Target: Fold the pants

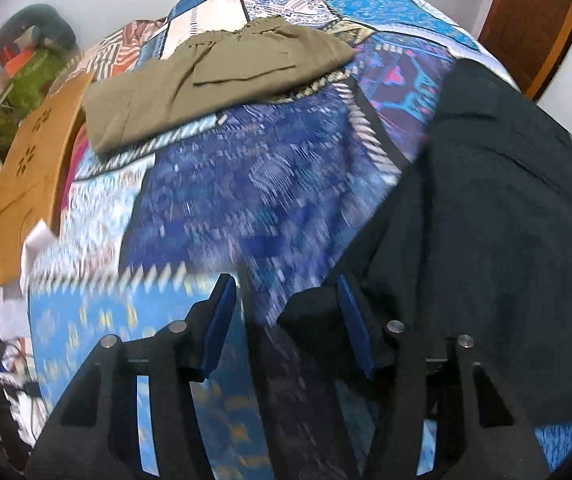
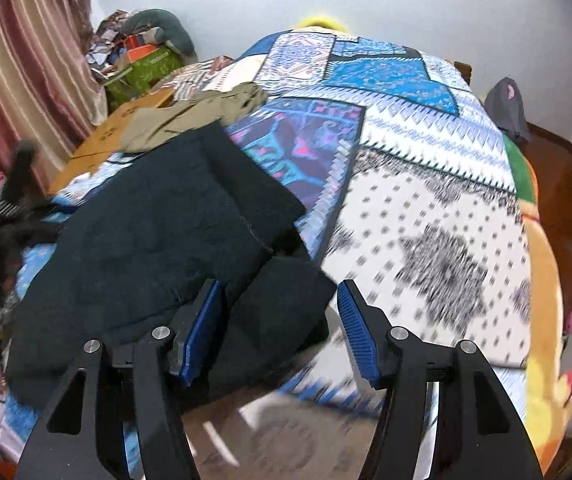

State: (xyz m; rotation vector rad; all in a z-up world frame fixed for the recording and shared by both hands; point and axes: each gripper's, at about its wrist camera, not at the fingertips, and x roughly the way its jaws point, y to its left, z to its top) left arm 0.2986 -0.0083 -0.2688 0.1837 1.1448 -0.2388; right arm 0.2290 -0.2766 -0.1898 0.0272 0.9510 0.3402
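Two garments lie on the patchwork bedspread of blue, white and purple panels: one olive-green folded pair of pants at the far left, and one dark navy pair of pants spread nearer, its far edge overlapping the olive pair in the right wrist view. One flat tan cardboard sheet sits at the bed's left edge. Two grippers: left gripper jaws wide, nothing between them, dark cloth just right of its right finger; right gripper jaws wide, a dark fold lying between them ungripped. Near bedspread is motion-blurred; the navy pants' right side is cut off in the left wrist view.
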